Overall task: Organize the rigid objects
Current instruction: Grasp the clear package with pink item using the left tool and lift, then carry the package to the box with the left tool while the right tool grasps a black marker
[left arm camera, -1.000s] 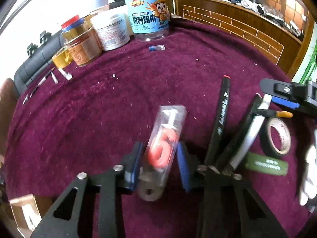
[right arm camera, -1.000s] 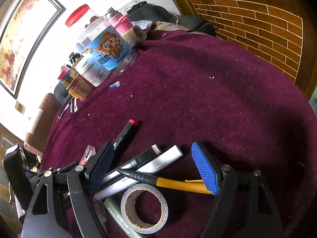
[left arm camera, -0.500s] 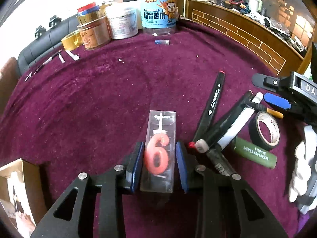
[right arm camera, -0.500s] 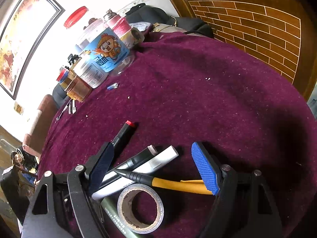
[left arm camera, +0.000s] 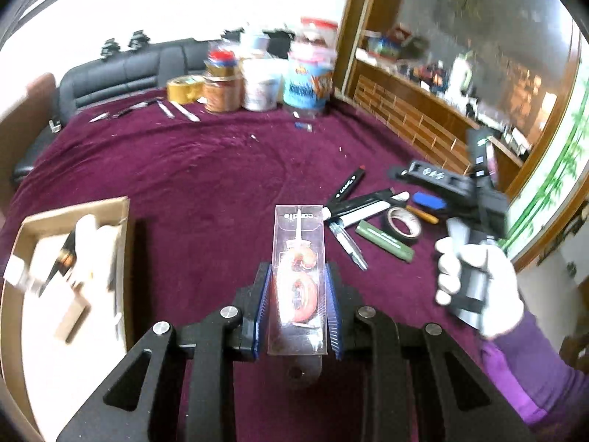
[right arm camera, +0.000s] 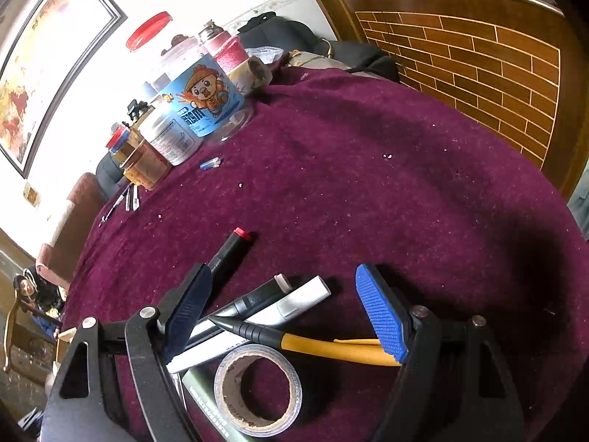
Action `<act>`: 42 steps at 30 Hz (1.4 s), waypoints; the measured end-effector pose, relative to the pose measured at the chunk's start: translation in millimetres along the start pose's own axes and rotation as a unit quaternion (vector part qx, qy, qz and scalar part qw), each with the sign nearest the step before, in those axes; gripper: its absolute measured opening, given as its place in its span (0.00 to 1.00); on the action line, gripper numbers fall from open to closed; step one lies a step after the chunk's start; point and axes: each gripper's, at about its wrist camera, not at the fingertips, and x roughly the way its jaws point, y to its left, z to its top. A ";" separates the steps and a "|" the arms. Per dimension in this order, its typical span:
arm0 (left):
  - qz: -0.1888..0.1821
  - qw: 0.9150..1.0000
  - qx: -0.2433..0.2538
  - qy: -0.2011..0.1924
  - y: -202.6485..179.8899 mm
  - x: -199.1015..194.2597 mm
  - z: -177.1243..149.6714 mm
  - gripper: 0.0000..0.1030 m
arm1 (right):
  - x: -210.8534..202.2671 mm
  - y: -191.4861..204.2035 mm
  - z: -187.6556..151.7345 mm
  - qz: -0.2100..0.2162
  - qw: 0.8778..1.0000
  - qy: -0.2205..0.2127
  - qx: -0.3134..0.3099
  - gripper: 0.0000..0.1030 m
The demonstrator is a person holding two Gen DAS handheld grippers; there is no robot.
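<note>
Moved: left claw (left arm camera: 296,304) has lifted the boxed "6" candle (left arm camera: 299,283) off the surface (left arm camera: 206,184) and swung toward the cardboard box (left arm camera: 123,217), now in view at left.
Left claw: clenched on the candle's clear case, held up in the air.
Meaning: pick done; drop into box likely next.
Right claw (right arm camera: 285,311): spread wide, empty, hovering over markers (right arm camera: 294,304), yellow pen (right arm camera: 331,346), tape roll (right arm camera: 257,390).
Nearby: jars (right arm camera: 198,110) far back.
In the way: box already part full; near wall to clear.
</note>
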 end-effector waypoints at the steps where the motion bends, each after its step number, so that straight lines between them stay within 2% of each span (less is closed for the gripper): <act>1: 0.004 1.000 -0.007 -0.012 2.3 -10.5 -6.5 0.22 | -0.7 1.6 -0.9 0.000 1.000 -0.002 -0.005 0.78; 4: 0.000 0.998 -0.056 -0.033 17.7 -27.0 -18.4 0.22 | -5.2 11.5 -4.9 -0.004 0.999 -0.017 -0.033 0.78; 7: 0.010 0.997 -0.069 -0.037 26.0 -32.2 -22.6 0.22 | -13.5 31.6 -8.4 -0.025 0.996 -0.039 -0.078 0.78; 11: -0.005 0.996 -0.082 -0.046 36.5 -42.2 -31.3 0.23 | -23.0 59.8 -7.0 -0.004 0.993 -0.025 -0.111 0.78; 12: -0.008 0.995 -0.084 -0.048 39.3 -45.6 -34.4 0.23 | -21.7 72.7 -3.9 0.004 0.992 -0.008 -0.127 0.78; 16: -0.021 0.992 -0.105 -0.065 59.3 -61.7 -46.6 0.23 | 8.0 98.5 9.5 0.000 0.987 0.075 -0.140 0.65; 22: -0.010 0.986 -0.146 -0.076 100.6 -84.5 -70.2 0.23 | 72.7 117.0 3.0 -0.083 0.971 0.165 -0.154 0.50; 24: -0.006 0.984 -0.158 -0.078 113.8 -87.9 -75.4 0.23 | 81.6 125.5 -5.9 -0.106 0.968 0.154 -0.166 0.44; 25: -0.004 0.983 -0.164 -0.078 119.7 -88.6 -77.5 0.23 | 82.2 127.2 -10.0 -0.113 0.968 0.149 -0.170 0.30; 27: -0.001 0.981 -0.176 -0.079 130.0 -90.7 -83.5 0.23 | 85.1 131.1 -15.9 -0.116 0.967 0.134 -0.180 0.18; 29: 0.001 0.979 -0.187 -0.080 139.4 -92.8 -88.7 0.23 | 86.3 128.7 -17.6 -0.088 0.973 0.138 -0.163 0.12; 35: 0.008 0.972 -0.215 -0.090 166.1 -103.3 -102.0 0.23 | 52.4 121.6 -29.0 0.004 0.984 0.131 -0.119 0.12; 38: 0.018 0.969 -0.231 -0.089 178.6 -108.1 -111.6 0.23 | 29.7 118.5 -36.7 0.055 0.984 0.128 -0.107 0.12; 42: 0.026 0.965 -0.246 -0.087 188.3 -111.0 -121.1 0.23 | -1.2 138.8 -40.3 0.107 0.981 0.121 -0.104 0.12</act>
